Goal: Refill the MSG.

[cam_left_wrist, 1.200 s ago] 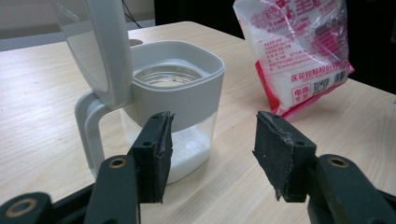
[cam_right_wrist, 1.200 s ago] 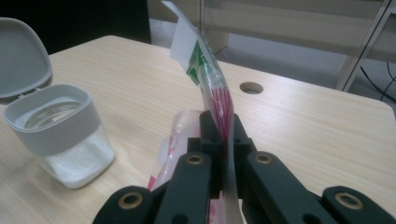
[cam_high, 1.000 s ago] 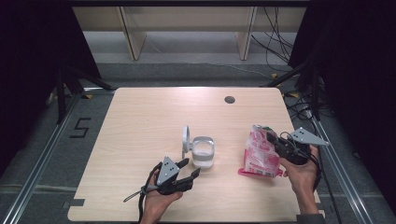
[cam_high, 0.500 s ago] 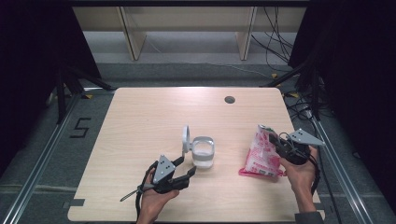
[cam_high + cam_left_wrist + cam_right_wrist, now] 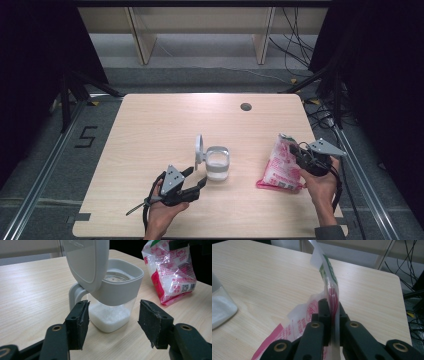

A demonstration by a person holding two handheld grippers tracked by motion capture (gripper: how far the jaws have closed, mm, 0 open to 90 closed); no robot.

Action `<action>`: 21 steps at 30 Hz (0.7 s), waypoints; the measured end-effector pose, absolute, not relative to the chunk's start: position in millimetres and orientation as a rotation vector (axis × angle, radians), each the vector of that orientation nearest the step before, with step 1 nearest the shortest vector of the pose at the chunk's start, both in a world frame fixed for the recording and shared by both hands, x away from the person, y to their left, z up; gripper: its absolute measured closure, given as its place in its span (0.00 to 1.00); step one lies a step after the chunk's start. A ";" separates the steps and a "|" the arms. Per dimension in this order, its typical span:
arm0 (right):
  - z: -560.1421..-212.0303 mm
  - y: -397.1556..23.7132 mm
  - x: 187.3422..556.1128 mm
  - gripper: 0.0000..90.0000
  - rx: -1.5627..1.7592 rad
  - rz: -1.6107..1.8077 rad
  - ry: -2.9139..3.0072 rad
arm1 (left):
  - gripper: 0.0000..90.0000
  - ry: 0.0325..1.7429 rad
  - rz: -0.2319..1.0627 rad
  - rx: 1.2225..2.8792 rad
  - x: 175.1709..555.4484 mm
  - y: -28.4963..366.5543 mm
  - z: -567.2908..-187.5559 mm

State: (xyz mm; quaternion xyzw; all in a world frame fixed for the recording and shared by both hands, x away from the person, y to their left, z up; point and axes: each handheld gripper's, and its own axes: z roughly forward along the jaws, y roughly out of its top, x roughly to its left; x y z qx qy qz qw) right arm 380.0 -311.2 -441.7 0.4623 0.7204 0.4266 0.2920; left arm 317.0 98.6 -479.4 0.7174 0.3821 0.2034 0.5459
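A clear jar (image 5: 218, 164) with a grey collar stands mid-table, partly full of white grains, its hinged lid (image 5: 199, 150) flipped up. In the left gripper view the jar (image 5: 117, 290) and lid (image 5: 86, 262) are just ahead of my left gripper (image 5: 112, 320). Its jaws stand open on either side of the jar's base without touching it. My left gripper (image 5: 199, 180) sits at the jar's front left. A pink and white bag (image 5: 281, 167) lies to the right. My right gripper (image 5: 295, 152) is shut on its upper edge, and the film (image 5: 329, 287) rises pinched between the jaws (image 5: 332, 312).
A dark round hole (image 5: 245, 106) sits near the table's far edge. The table's right edge (image 5: 330, 170) runs close beside my right hand. Bare wood stretches across the left and far parts of the table (image 5: 150, 130). Shelving and cables lie beyond it.
My left gripper has drawn back slightly from the jar toward the front left. The right gripper and the bag have barely shifted.
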 end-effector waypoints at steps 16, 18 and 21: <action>-448.6 -319.0 386.2 0.96 1.270 1.123 1.895 | 0.45 0.912 0.494 1.726 317.9 99.5 -479.6; -449.3 -318.0 385.6 0.95 1.298 1.122 1.873 | 0.45 0.912 0.494 1.725 317.8 99.5 -479.6; -450.3 -319.2 385.8 0.92 1.324 1.111 1.870 | 0.45 0.914 0.498 1.729 318.6 100.6 -479.3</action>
